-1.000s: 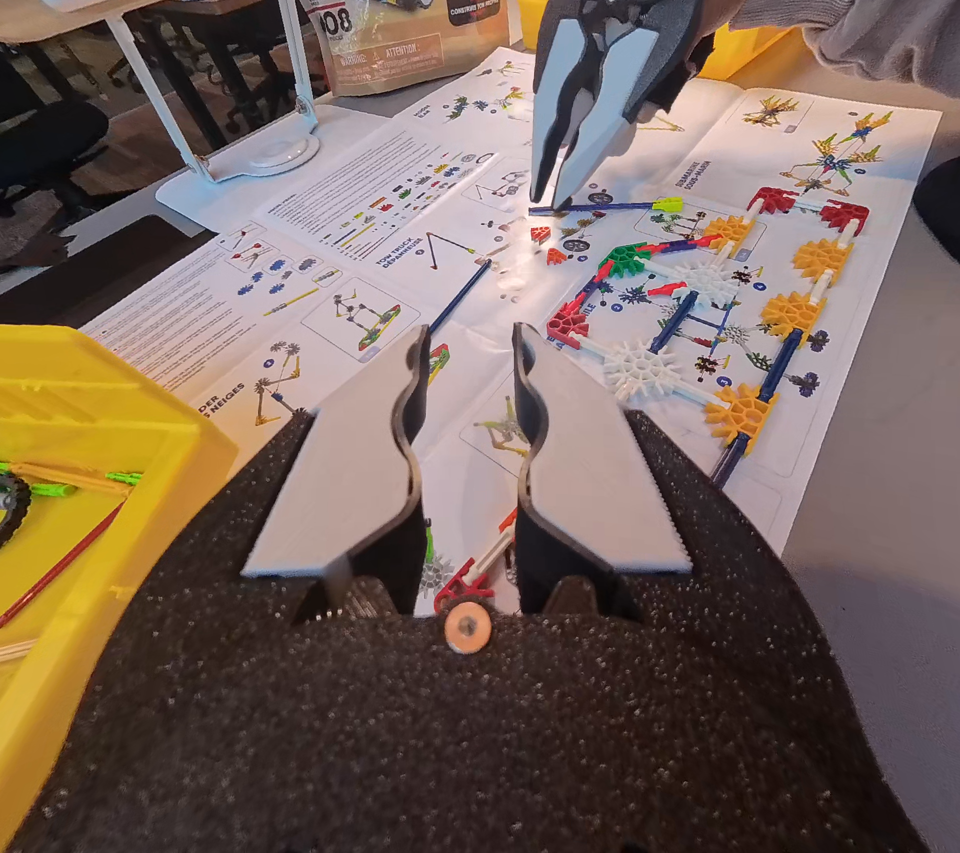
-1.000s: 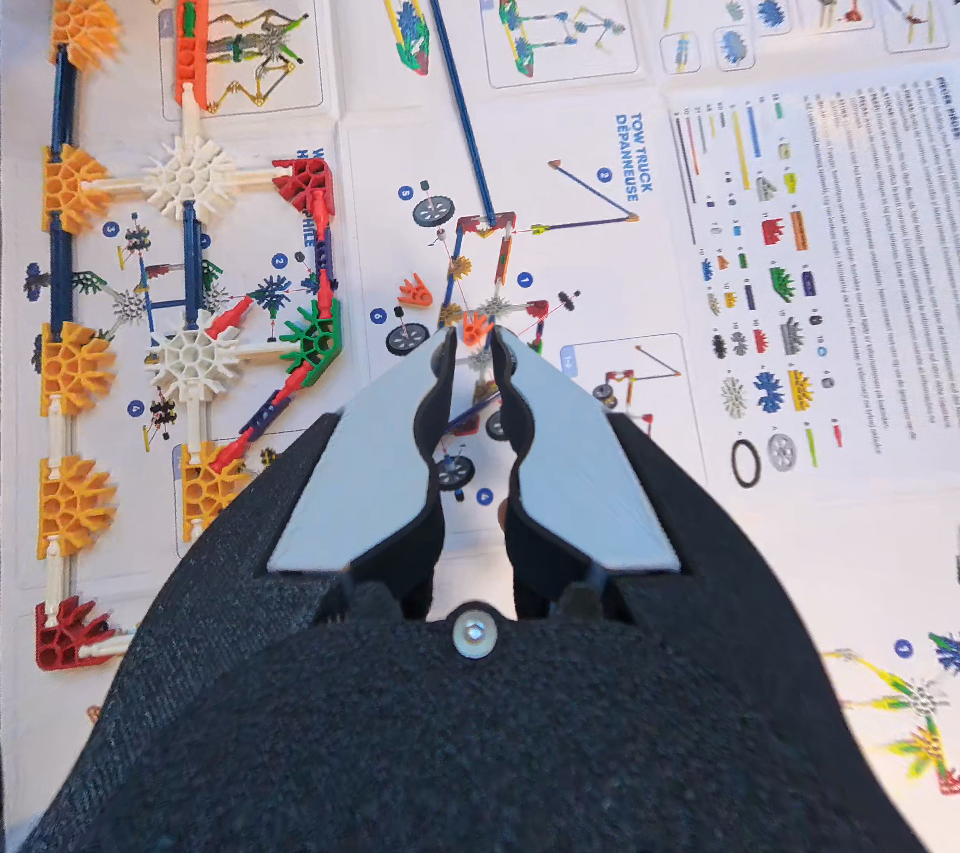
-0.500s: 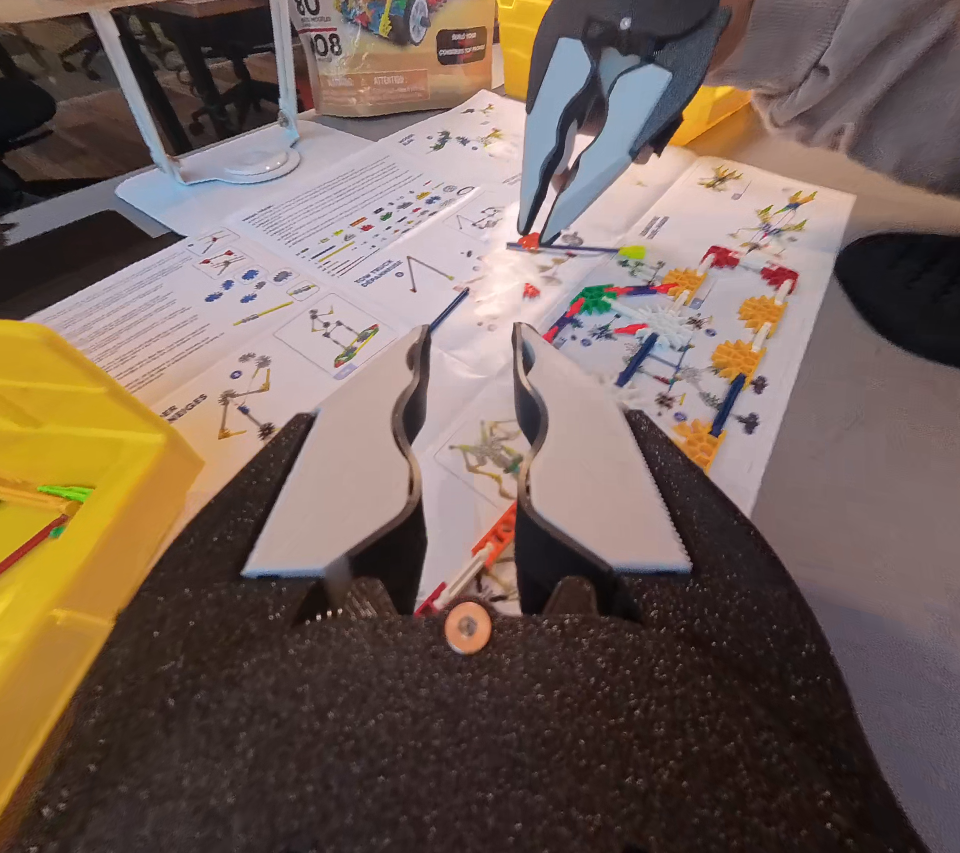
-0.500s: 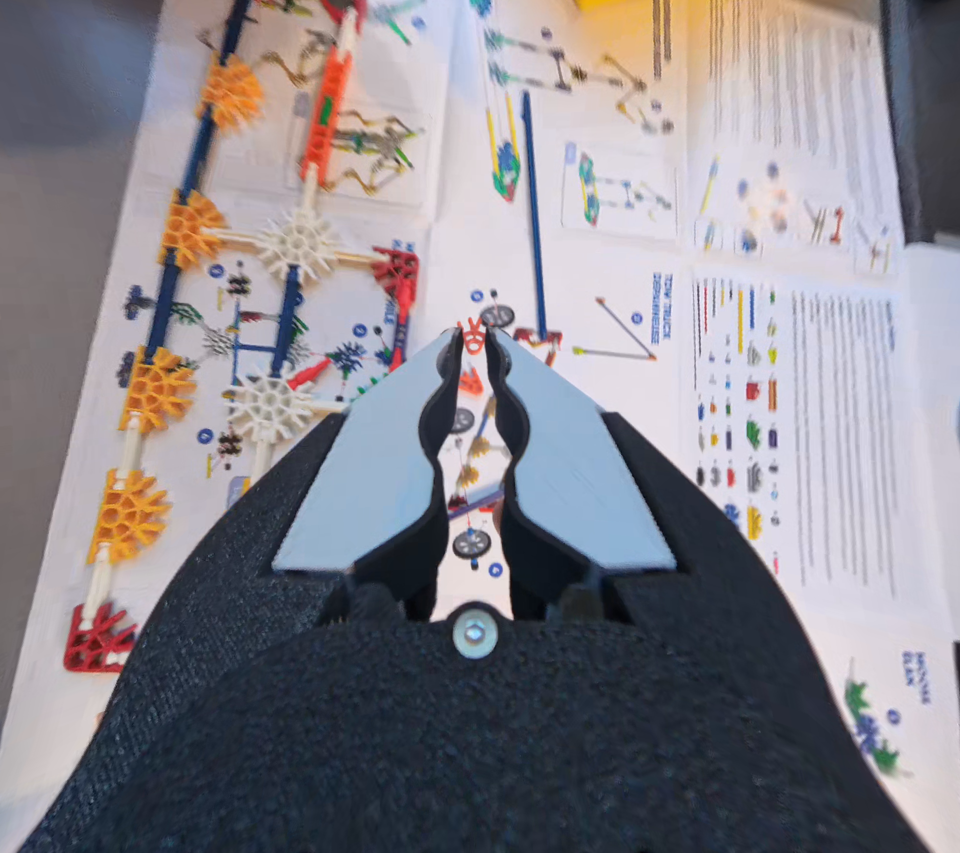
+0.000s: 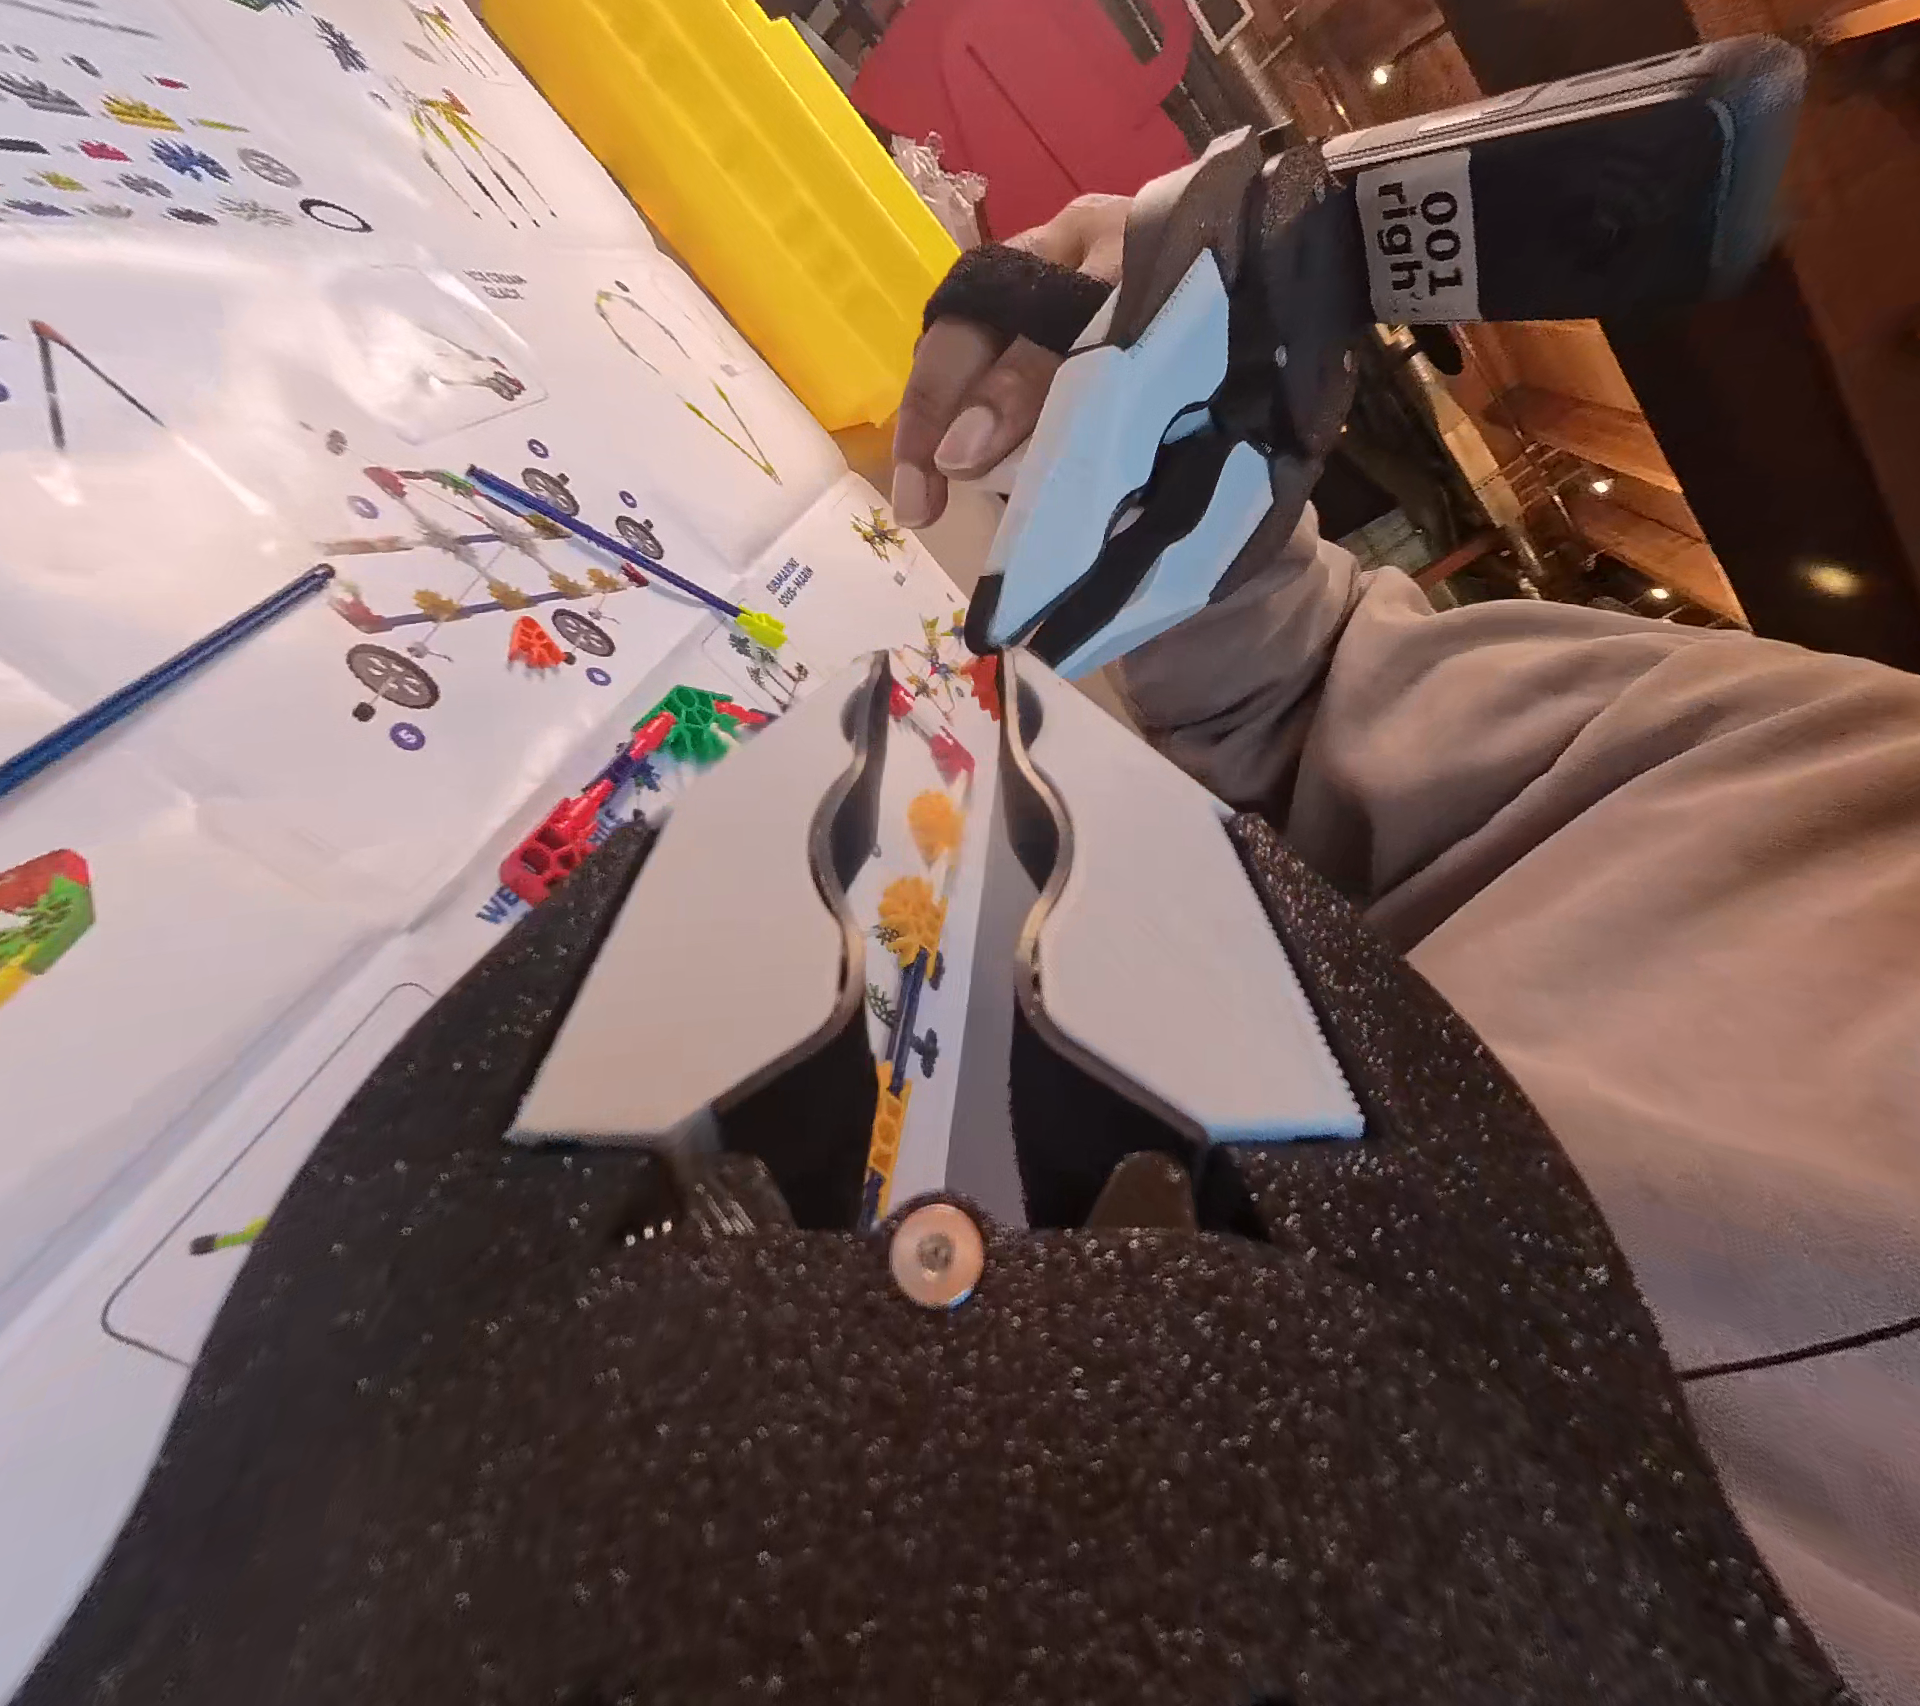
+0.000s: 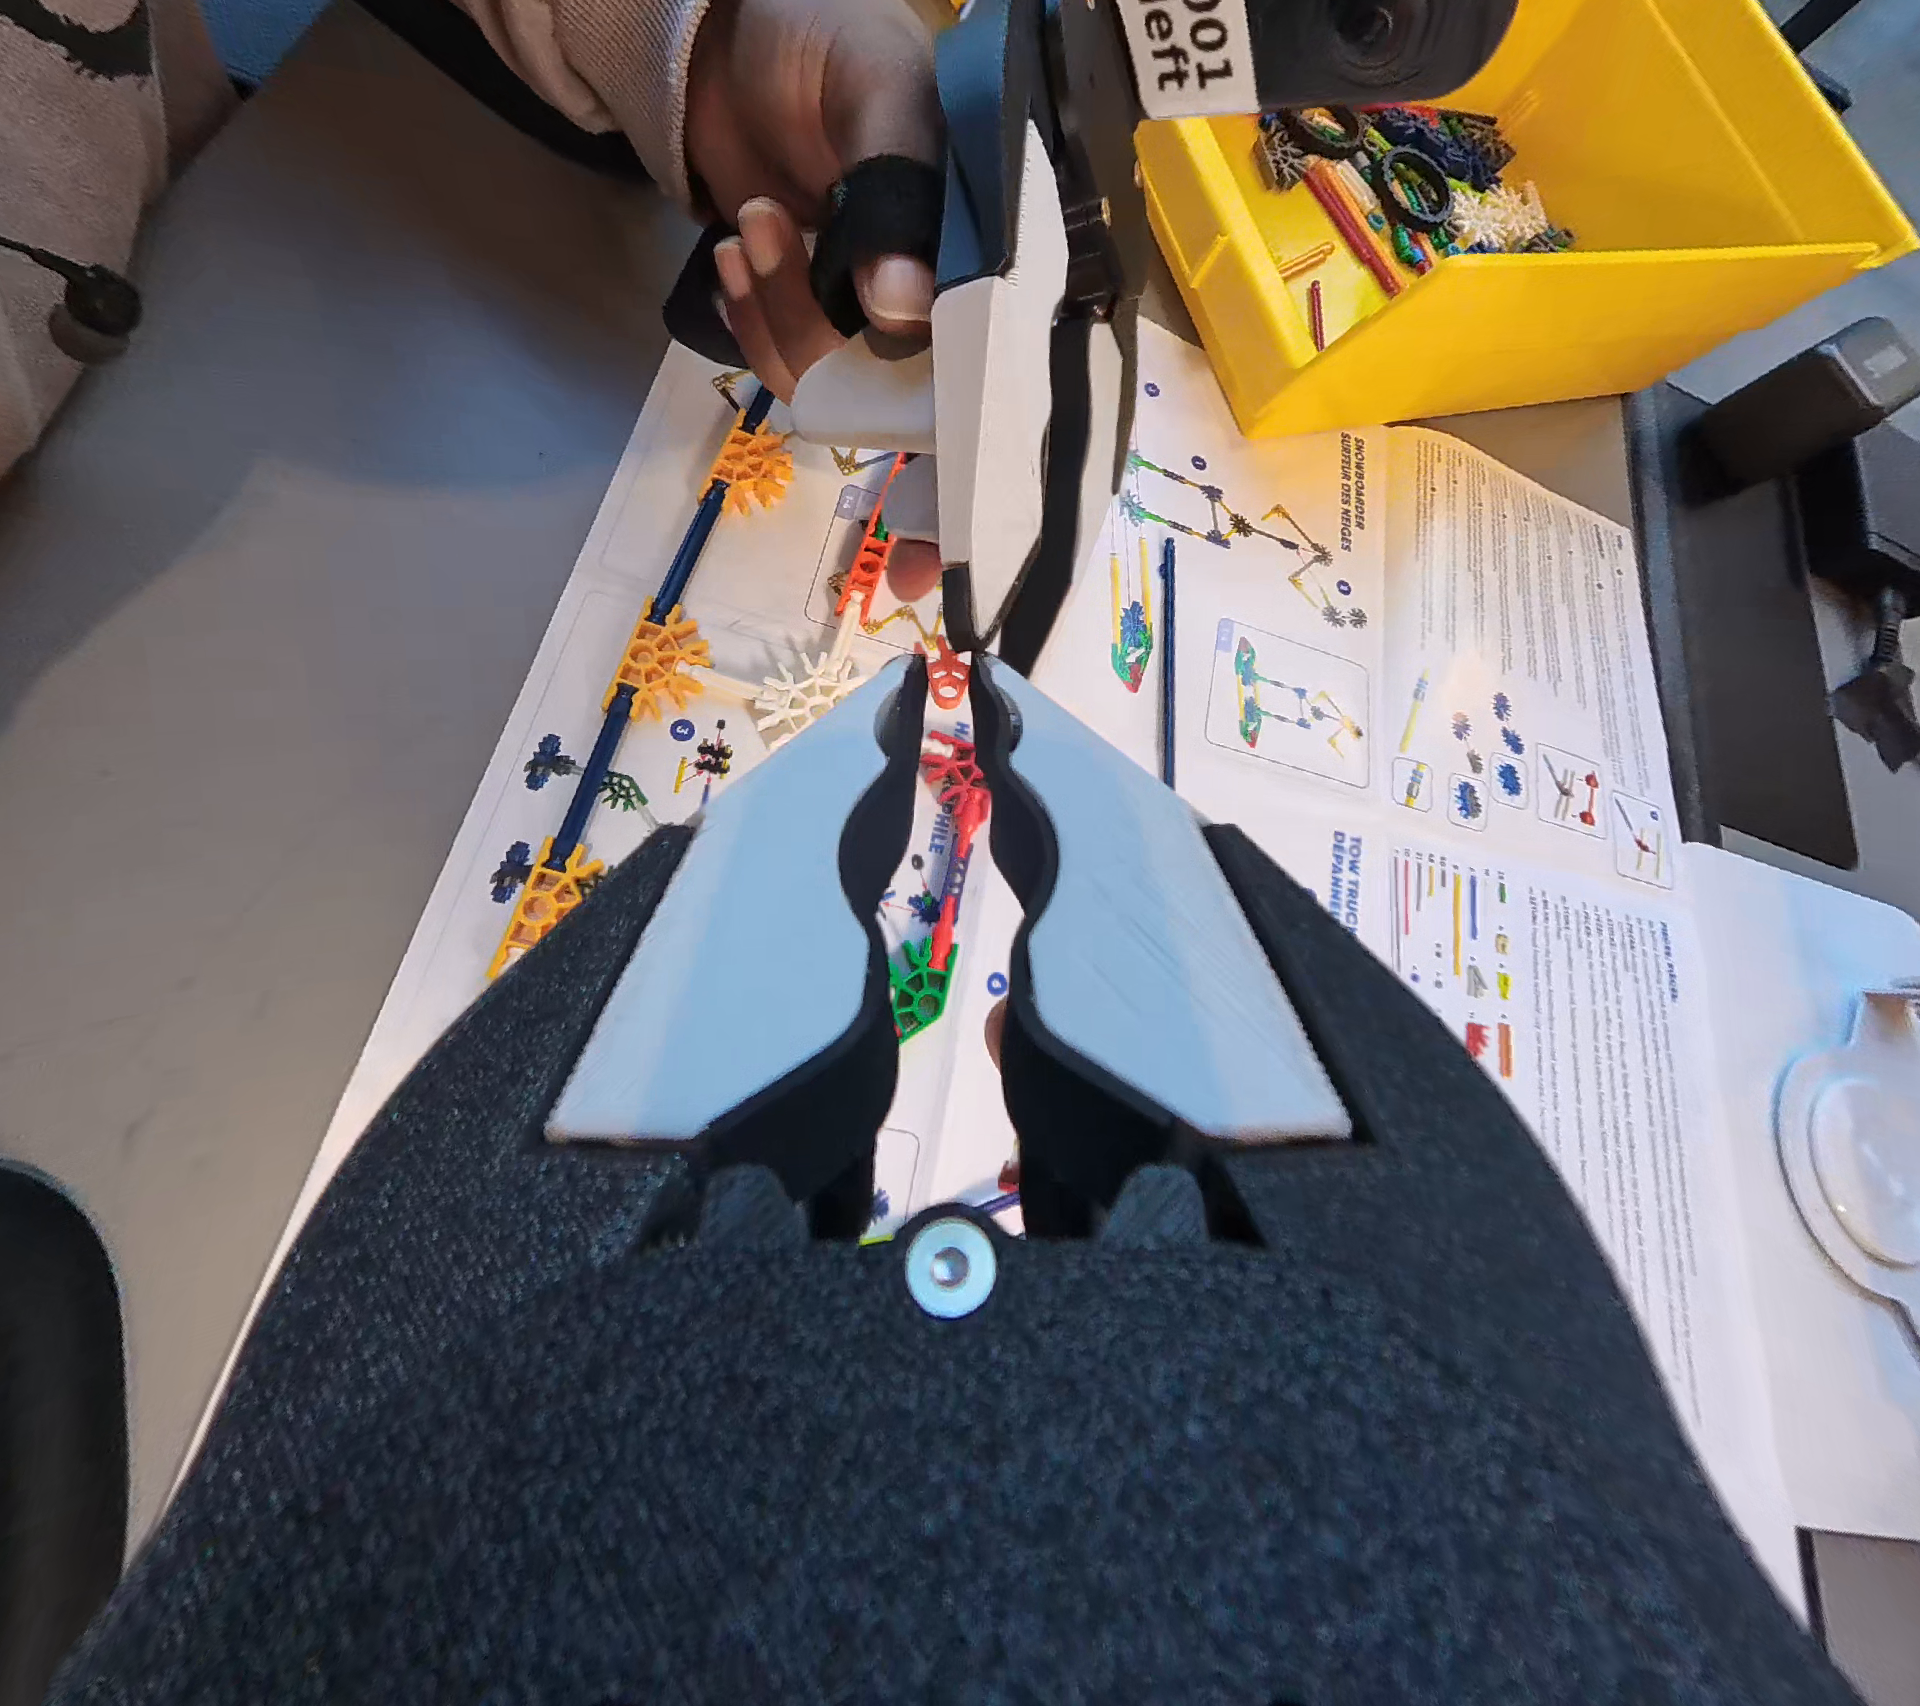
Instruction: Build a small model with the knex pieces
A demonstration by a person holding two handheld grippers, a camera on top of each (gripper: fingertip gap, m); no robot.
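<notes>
The right gripper has its jaws nearly closed on a small orange-red connector, pinched at the very tips and held above the instruction sheet. The left gripper meets it tip to tip from the far side, its jaws parted a little and holding nothing that shows; the connector sits just at its right tip. Below the right jaws lies the flat rod-and-connector frame, with its red corner piece and green connector between the fingers in view. A yellow parts bin stands well beyond the jaws, to the right. To judge from this, the hand-over goes well only if the left jaws close squarely across the connector's flat faces before the right lets go, since so shallow a pinch could let it twist or drop.
</notes>
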